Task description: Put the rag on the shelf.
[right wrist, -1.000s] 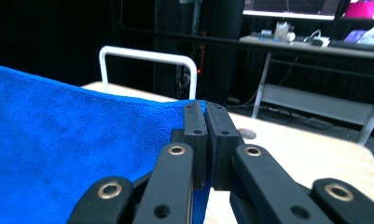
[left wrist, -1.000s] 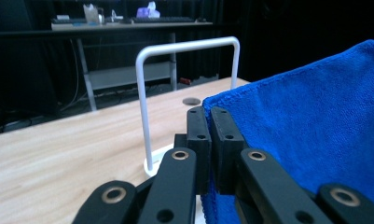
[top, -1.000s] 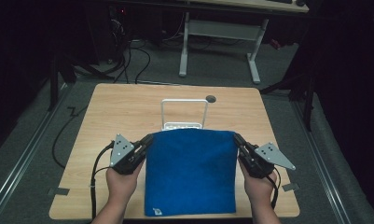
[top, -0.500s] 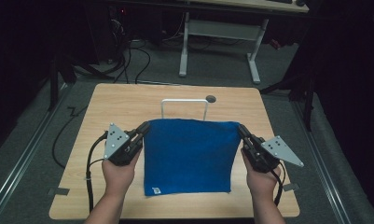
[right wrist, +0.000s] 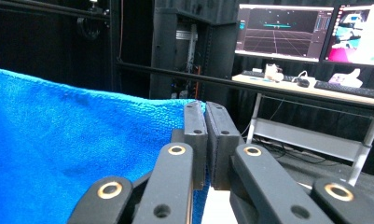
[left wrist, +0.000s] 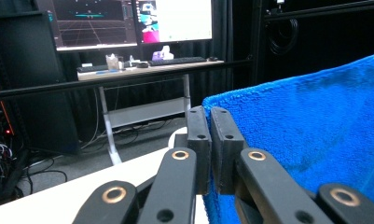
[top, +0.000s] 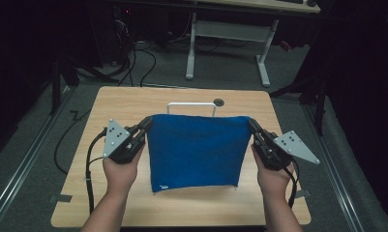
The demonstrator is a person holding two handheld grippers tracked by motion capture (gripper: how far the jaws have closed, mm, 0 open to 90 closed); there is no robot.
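Holding the blue towel [top: 196, 150] up by its two top corners, I have it stretched between my hands above the counter [top: 133, 99], its top edge level and its lower edge hanging down toward me. My left hand-held gripper [top: 147, 123] is clamped on the left corner; in the left gripper view the two black pads [left wrist: 199, 135] stand pressed together with the terry cloth [left wrist: 306, 121] nipped between them. My right hand-held gripper [top: 252, 124] is clamped the same way on the right corner, and in the right gripper view the cloth [right wrist: 72, 140] runs off to the side from the closed jaws. Just behind the towel stands a white wire rack [top: 191, 105], with a small round grommet hole [top: 218, 102] in the counter beside it.

The towel looks light and thoroughly limp: it hangs as a flat sheet because I keep it taut, and I expect it would sag in the middle if my hands came together. The looped pile should give the pads good bite, so slipping seems unlikely, and nothing about it is fragile. The corners are the right place to hold it, since pinching at the hem lets me keep the top edge straight. A small white tag [top: 166, 187] sits at the lower left corner, which hangs free.
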